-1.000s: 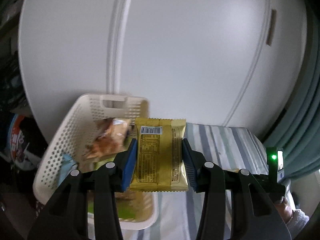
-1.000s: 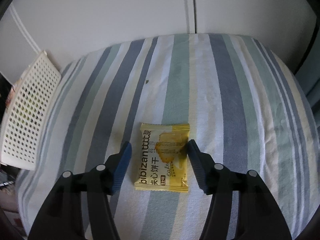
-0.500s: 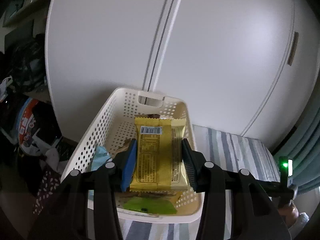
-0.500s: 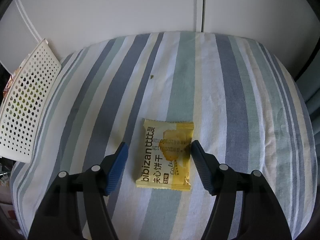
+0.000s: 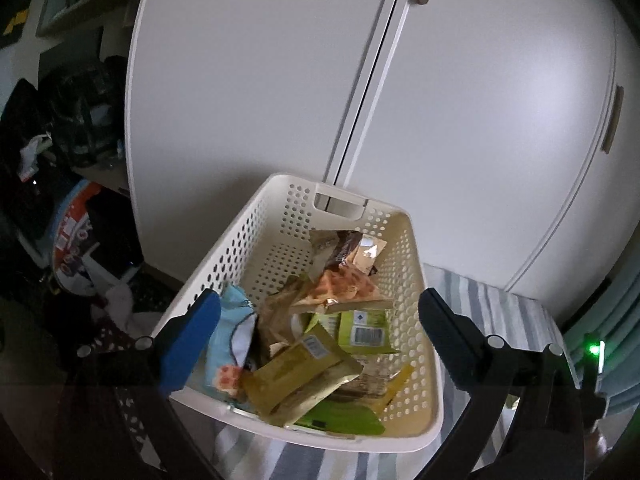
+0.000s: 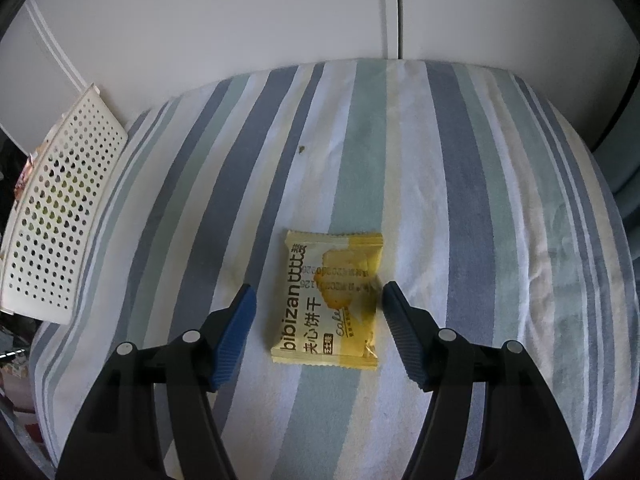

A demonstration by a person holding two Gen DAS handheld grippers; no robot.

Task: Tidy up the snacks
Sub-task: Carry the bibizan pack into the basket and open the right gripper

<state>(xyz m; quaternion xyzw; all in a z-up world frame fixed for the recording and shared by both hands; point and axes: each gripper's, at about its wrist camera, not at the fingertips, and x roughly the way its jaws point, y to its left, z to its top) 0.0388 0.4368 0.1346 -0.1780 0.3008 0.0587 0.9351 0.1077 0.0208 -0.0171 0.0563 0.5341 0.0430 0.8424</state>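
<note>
A cream perforated basket holds several snack packets. A yellow packet lies tilted on top of them near the front. My left gripper hangs open above the basket with nothing between its fingers. In the right wrist view a yellow biscuit packet lies flat on the striped cloth. My right gripper is open and low over the cloth, one finger on each side of that packet, not touching it. The basket's side wall shows at the far left.
White cupboard doors stand close behind the basket and the table. Dark clutter and bags fill the floor to the left of the basket. A teal curtain hangs at the right edge.
My left gripper has opened and dropped its yellow packet into the basket. The right gripper has stayed open and crept a little closer around the biscuit packet.
</note>
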